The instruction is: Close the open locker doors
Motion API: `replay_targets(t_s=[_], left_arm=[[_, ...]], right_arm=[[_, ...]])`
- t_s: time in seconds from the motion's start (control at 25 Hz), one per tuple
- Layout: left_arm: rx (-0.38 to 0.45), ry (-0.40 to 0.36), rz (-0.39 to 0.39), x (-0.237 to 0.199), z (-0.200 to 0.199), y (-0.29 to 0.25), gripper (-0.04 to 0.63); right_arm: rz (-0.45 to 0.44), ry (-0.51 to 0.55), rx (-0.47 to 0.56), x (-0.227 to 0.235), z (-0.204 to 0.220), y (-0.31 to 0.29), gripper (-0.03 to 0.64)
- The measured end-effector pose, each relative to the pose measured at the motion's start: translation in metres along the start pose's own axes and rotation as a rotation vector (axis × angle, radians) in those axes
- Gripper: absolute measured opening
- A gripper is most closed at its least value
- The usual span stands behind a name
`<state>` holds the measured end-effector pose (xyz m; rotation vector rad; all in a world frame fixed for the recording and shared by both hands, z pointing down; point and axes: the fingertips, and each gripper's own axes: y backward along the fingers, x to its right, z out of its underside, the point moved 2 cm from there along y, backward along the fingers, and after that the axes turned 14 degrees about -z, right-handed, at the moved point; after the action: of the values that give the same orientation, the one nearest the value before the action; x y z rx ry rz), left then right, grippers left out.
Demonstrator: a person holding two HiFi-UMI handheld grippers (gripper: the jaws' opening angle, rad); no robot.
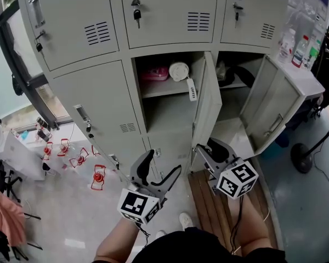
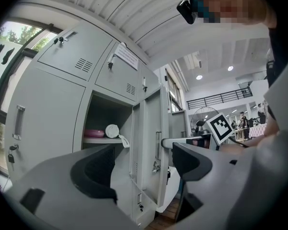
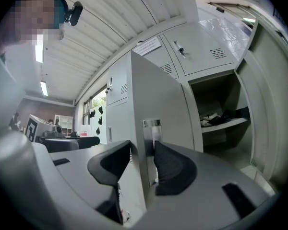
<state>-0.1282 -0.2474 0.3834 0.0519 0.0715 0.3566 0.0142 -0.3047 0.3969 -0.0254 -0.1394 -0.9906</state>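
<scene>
The middle door [image 1: 208, 100] stood swung out from the lockers [image 1: 93, 103] with its free edge toward the person. The right gripper [image 3: 143, 151] straddled that edge beside the handle plate [image 3: 152, 126], likely to swing it shut. Its fingers [image 3: 172, 169] looked pinched on the door, half closed. The left gripper [image 1: 163, 163] waited, fingers [image 2: 93, 174] wide apart and empty. The right door [image 1: 271, 106] also hung open.
</scene>
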Motion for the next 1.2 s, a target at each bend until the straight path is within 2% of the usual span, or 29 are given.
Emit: replay_targets(t_s=[0.2,0.4,1.2], left_arm=[[-0.018,-0.008,-0.041,-0.009,-0.001,0.008,0.39],[0.0,-0.019,-0.092,-0.023,-0.005,0.016,0.39],[-0.009,-0.037,-0.29,-0.086,0.002,0.041,0.39]], right_arm=[[-0.045,0.02,-0.018,-0.009,0.002,-0.024,0.16],[-0.08,0.04,-0.03,-0.018,0.004,-0.056,0.153],[-0.179,0.011,-0.03,-0.019,0.011,-0.176,0.124]])
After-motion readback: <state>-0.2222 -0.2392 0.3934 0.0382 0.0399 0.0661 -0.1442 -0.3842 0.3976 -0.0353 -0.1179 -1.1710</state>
